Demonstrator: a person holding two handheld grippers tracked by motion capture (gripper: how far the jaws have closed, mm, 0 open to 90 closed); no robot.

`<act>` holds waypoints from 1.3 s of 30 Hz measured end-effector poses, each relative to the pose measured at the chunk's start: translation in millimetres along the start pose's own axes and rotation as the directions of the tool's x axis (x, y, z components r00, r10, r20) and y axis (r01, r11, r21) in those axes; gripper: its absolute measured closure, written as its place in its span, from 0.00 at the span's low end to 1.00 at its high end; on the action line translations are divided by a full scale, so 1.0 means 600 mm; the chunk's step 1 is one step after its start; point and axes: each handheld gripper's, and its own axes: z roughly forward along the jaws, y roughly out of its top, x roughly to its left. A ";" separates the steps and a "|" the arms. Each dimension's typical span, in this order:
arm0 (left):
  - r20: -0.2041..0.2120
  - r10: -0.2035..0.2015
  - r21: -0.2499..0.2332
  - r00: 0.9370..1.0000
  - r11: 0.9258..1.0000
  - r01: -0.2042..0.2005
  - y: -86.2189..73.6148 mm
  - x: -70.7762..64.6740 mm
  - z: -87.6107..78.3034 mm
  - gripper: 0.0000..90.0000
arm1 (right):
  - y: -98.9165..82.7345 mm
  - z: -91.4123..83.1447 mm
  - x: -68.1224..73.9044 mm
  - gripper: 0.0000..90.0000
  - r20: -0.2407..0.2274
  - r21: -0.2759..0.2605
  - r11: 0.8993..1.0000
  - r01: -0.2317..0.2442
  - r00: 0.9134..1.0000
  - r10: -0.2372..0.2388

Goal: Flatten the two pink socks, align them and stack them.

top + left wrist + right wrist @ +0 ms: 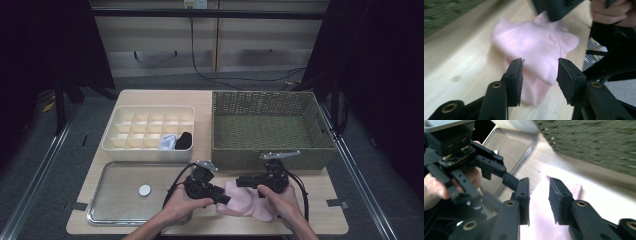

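A soft pink cloth lies crumpled on the wooden table near the front edge, between the two hands. My left gripper comes at it from the left. In the left gripper view its jaws stand apart, and the pink cloth lies on the table between and beyond the pads without being pinched. My right gripper reaches over the cloth's far edge from the right. In the right gripper view its jaws hang open just above the pink cloth, with the left gripper close by on the left.
A green wicker basket stands right behind the cloth. At the back left a cream divided organizer holds a blue-white item and a black item. A metal tray at the front left carries a small white disc.
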 end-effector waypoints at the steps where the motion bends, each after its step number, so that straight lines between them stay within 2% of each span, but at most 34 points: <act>1: -0.012 -0.012 -0.007 1.000 1.000 0.012 -0.002 0.001 -0.003 0.61 | -0.002 -0.008 -0.001 0.77 0.009 -0.009 1.000 -0.001 1.000 0.001; 2: -0.012 -0.005 -0.006 1.000 1.000 0.005 -0.004 0.004 -0.006 0.61 | -0.005 -0.014 -0.002 0.77 0.016 -0.006 1.000 0.002 1.000 -0.002; 5: -0.053 -0.001 -0.003 0.999 1.000 0.001 -0.008 0.003 -0.011 0.63 | -0.020 -0.027 -0.011 0.75 0.044 0.010 1.000 -0.022 0.999 0.022; 6: -0.038 0.016 -0.004 0.999 1.000 -0.016 -0.008 0.004 -0.011 0.65 | -0.025 -0.029 -0.014 0.74 0.056 0.013 1.000 -0.026 0.998 0.025; 7: -0.056 0.033 -0.001 0.998 0.999 -0.033 -0.007 0.002 -0.013 0.66 | -0.031 -0.031 -0.017 0.74 0.066 0.019 0.999 -0.026 0.998 0.025; 8: -0.042 0.038 -0.011 0.998 0.999 -0.039 -0.006 0.003 -0.014 0.67 | -0.036 -0.033 -0.019 0.73 0.069 0.031 0.999 -0.027 0.997 0.025; 9: -0.038 0.020 -0.028 0.999 0.999 -0.022 -0.005 0.002 -0.013 0.69 | -0.041 -0.035 -0.022 0.72 0.080 0.036 0.999 -0.033 0.996 0.030; 11: -0.031 0.015 -0.034 0.999 0.999 -0.016 -0.002 0.002 -0.010 0.69 | -0.045 -0.037 -0.027 0.70 0.073 0.033 0.998 -0.044 0.996 0.042; 13: -0.032 0.043 -0.033 0.999 0.998 -0.045 0.000 -0.002 -0.004 0.69 | -0.044 -0.034 -0.030 0.70 0.085 0.040 0.998 -0.039 0.996 0.035; 14: -0.042 0.043 -0.029 0.998 0.999 -0.044 0.000 -0.004 -0.001 0.68 | -0.044 -0.030 -0.033 0.70 0.093 0.048 0.998 -0.040 0.995 0.036; 15: -0.029 0.048 -0.031 0.998 0.998 -0.049 -0.001 -0.005 0.002 0.65 | -0.045 -0.025 -0.035 0.70 0.095 0.056 0.997 -0.046 0.995 0.040; 16: -0.034 0.070 -0.020 0.997 0.997 -0.071 -0.003 -0.007 0.006 0.62 | -0.045 -0.021 -0.037 0.70 0.099 0.063 0.997 -0.047 0.994 0.040; 17: -0.052 0.069 -0.012 0.996 0.997 -0.070 -0.003 -0.009 0.008 0.59 | -0.045 -0.014 -0.037 0.70 0.102 0.080 0.996 -0.043 0.994 0.035; 19: -0.029 0.066 -0.001 0.997 0.998 -0.066 -0.004 -0.010 0.010 0.56 | -0.046 -0.003 -0.037 0.70 0.118 0.107 0.994 -0.030 0.993 0.017; 21: -0.052 0.066 -0.006 0.996 0.998 -0.066 -0.006 -0.011 0.011 0.53 | -0.046 0.004 -0.038 0.73 0.132 0.123 0.992 -0.018 0.991 0.001; 25: -0.061 0.077 0.004 0.995 0.997 -0.077 -0.006 -0.013 0.013 0.53 | -0.044 0.006 -0.037 0.95 0.119 0.114 0.993 -0.017 0.993 0.003; 26: -0.063 0.080 -0.002 0.995 0.997 -0.080 -0.007 -0.015 0.015 0.54 | -0.043 0.004 -0.036 0.97 0.111 0.105 0.994 -0.017 0.994 0.005; 29: -0.062 0.095 -0.002 0.994 0.995 -0.095 -0.007 -0.017 0.015 0.55 | -0.041 -0.004 -0.030 0.98 0.079 0.077 0.997 -0.026 0.997 0.020; 32: -0.051 0.077 -0.017 0.996 0.997 -0.078 -0.003 -0.020 0.008 0.51 | -0.037 -0.011 -0.021 0.98 0.038 0.050 0.998 -0.031 0.999 0.029; 34: -0.028 0.065 -0.043 0.997 0.997 -0.067 0.000 -0.021 -0.001 0.47 | -0.031 -0.014 -0.013 0.98 0.021 0.036 0.999 -0.027 0.999 0.027; 37: -0.027 0.055 -0.067 0.998 0.996 -0.056 0.005 -0.023 -0.014 0.43 | -0.017 -0.015 0.002 0.98 -0.022 0.011 1.000 -0.022 1.000 0.022; 39: -0.025 0.049 -0.073 0.998 0.996 -0.051 0.007 -0.023 -0.020 0.41 | -0.009 -0.012 0.011 0.98 -0.025 0.006 1.000 -0.015 1.000 0.015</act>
